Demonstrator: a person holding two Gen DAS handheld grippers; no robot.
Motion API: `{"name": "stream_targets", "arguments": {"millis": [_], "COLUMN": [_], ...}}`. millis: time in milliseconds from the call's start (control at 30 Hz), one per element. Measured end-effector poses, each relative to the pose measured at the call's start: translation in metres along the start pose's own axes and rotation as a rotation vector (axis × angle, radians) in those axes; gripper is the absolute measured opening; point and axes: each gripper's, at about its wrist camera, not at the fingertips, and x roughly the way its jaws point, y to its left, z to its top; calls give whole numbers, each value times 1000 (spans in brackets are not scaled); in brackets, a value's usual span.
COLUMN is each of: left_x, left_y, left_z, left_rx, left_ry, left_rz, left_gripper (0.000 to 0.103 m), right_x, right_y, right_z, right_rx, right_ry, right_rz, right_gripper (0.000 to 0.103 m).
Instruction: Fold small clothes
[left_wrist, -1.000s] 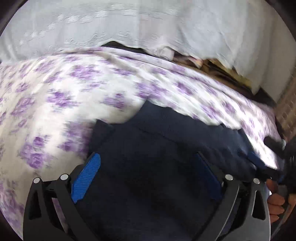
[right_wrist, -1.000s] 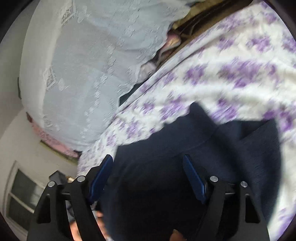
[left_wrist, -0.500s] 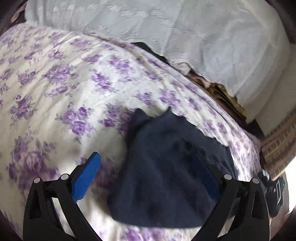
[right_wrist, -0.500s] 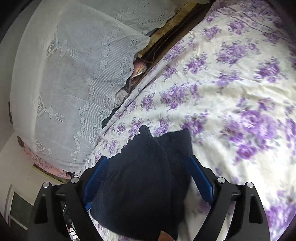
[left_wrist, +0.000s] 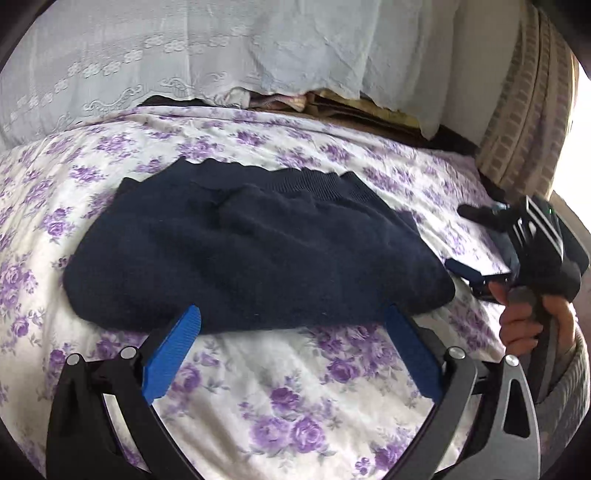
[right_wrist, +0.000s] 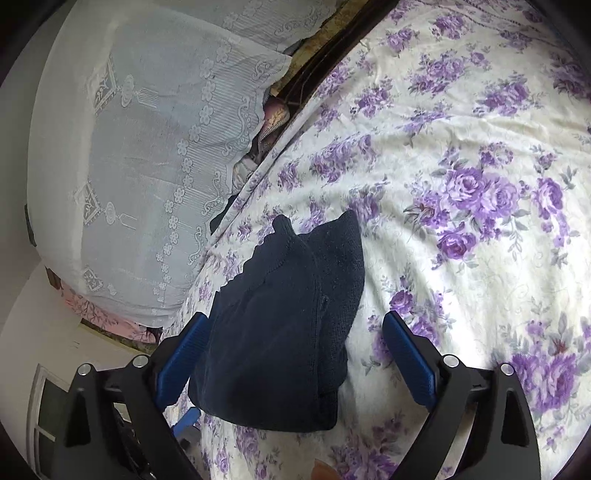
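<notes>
While navy knit garment (left_wrist: 255, 254) lies folded on floral bedspread (left_wrist: 295, 398), your left claw (left_wrist: 291, 354) and right claw (right_wrist: 295, 354) gape empty; fold looks done. Next: fetch next piece.

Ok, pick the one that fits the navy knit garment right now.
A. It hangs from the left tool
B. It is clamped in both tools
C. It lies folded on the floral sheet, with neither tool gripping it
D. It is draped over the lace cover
C: the navy knit garment lies folded on the floral sheet, while the left tool and the right tool are both open, gripping nothing.
</notes>
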Motion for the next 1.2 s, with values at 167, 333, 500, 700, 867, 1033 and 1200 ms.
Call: {"name": "stream_targets", "arguments": {"millis": [167,333,500,700,867,1033,1200], "left_x": [12,43,69,62,55,48,39], "left_y": [2,-30,-78,-66,-62,-43,-28], "left_z": [28,43,20,22,25,30,51], "left_rx": [-103,-105,174,119,81,-25,-83], "left_ry": [-4,49,22,-2,-30,-48,-80], "left_rz": [-11,-9,189,109,77,59,30], "left_gripper": [98,98,98,98,98,80,74], "right_x": [18,40,54,61,70,79,79], "right_y": [4,5,7,11,12,8,-8], "right_z": [9,23,34,36,44,46,45], "right_rx": [14,3,-38,-78,-44,-47,-13], "right_ry": [50,89,124,138,152,188,190], "right_rz": [51,38,26,9,23,33,9], "right_gripper": [95,95,95,95,96,59,39]}}
